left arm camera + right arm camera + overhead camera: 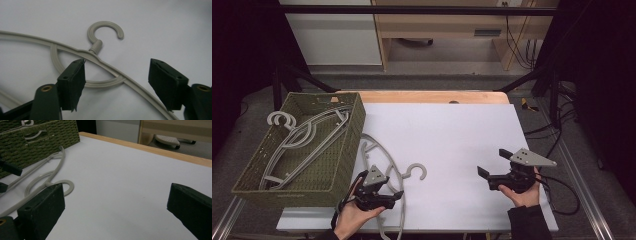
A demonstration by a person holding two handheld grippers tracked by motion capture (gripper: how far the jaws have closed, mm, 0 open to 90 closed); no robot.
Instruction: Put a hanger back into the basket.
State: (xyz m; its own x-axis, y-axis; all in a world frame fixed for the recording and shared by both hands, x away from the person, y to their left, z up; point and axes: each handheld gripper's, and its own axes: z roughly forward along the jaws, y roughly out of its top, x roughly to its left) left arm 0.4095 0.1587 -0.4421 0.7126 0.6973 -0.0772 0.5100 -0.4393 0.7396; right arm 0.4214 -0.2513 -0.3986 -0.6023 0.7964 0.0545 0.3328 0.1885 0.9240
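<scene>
A grey plastic hanger point(398, 175) lies flat on the white table top point(447, 135) near the front left, its hook point(417, 172) pointing right. My left gripper point(381, 184) hovers low over it. In the left gripper view the hanger point(100, 45) runs between the jaws of the left gripper point(117, 75), just below the hook neck; the pads stand apart from it and the gripper is open. My right gripper point(493, 161) is held at the front right, open, with nothing between its fingers point(115, 202).
A green woven basket point(354, 135) stands at the left edge with several grey hangers point(307, 135) in it, one hook sticking over its far rim. A wooden strip point(432, 96) borders the table's back. From the right gripper a cable point(562, 195) trails.
</scene>
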